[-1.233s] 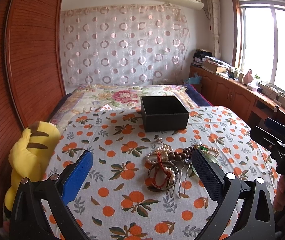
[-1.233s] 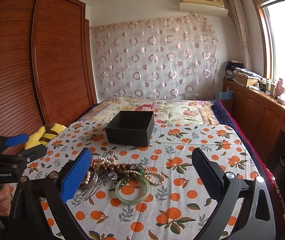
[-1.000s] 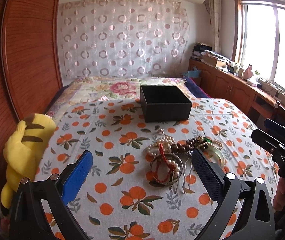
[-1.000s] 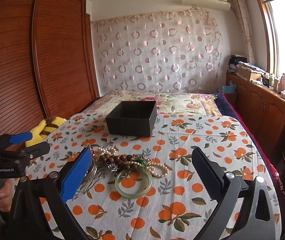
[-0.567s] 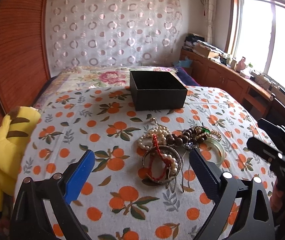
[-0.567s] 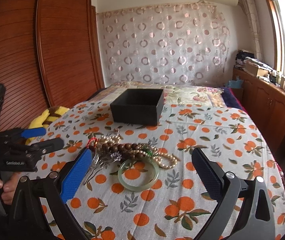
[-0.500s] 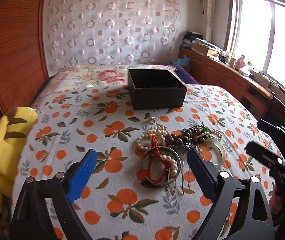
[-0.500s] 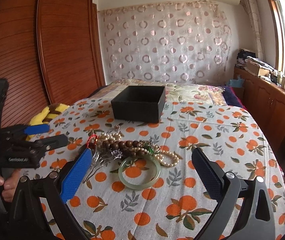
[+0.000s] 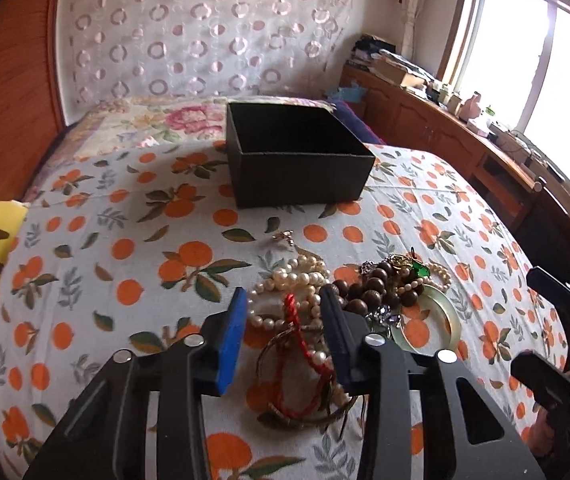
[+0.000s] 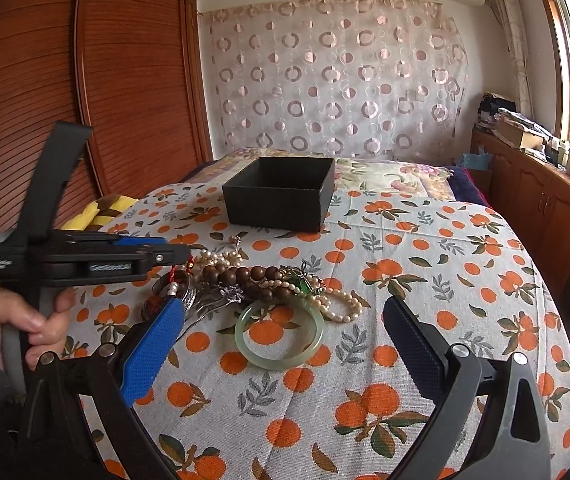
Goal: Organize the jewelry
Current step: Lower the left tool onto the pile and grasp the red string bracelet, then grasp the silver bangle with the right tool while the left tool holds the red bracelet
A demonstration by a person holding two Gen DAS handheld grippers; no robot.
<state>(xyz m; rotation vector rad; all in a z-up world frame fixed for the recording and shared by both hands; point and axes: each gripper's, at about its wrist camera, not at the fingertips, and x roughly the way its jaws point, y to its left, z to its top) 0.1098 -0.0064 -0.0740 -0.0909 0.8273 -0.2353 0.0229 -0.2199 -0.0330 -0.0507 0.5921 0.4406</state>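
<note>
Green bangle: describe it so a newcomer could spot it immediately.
Find the black box on the orange-print cloth; the jewelry pile lies in front of it. At the pile's near edge lies the green bangle, flat: a smooth, pale, translucent ring, the only piece without beads.

the left gripper (image 9: 281, 320) tilts steeply down, its fingers reaching toward 12 o'clock in its own view, and its jaws are closing with a narrow gap left between the blue pads (image 9: 230, 336). in the right view it lies level at 9 o'clock, and a hand (image 10: 21, 324) at 8 o'clock wraps its grey handle. the right gripper (image 10: 281, 344) points less steeply down with its jaws spread wide; it shows at 4 o'clock in the left view.
</note>
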